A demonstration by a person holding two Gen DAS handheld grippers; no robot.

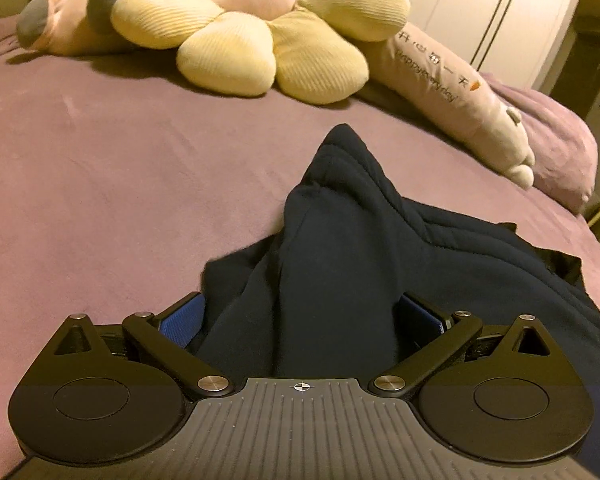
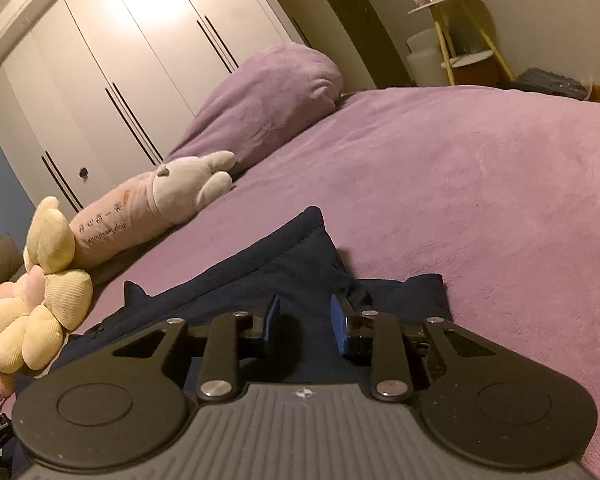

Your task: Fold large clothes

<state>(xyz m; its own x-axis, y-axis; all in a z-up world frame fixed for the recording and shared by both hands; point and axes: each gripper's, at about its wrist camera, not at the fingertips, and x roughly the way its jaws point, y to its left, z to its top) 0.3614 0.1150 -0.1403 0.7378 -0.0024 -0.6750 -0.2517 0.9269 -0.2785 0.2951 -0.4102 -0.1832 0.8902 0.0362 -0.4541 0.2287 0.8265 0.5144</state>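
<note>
A dark navy garment [image 1: 352,240] lies on the purple bed cover [image 1: 100,184]. My left gripper [image 1: 300,320] has its jaws wide apart with a thick raised bunch of the navy cloth between the blue pads [image 1: 182,318]. In the right wrist view the same navy garment [image 2: 284,264] spreads below and ahead of my right gripper [image 2: 305,328]. Its blue pads [image 2: 337,330] stand a moderate gap apart with dark cloth between them; whether they press it I cannot tell.
Yellow flower-shaped cushions [image 1: 252,40] and a long pink plush pillow [image 1: 452,92] lie at the far side of the bed. A purple pillow [image 2: 268,96] sits by the white wardrobe doors [image 2: 132,64]. A small yellow-legged side table [image 2: 460,28] stands beyond the bed.
</note>
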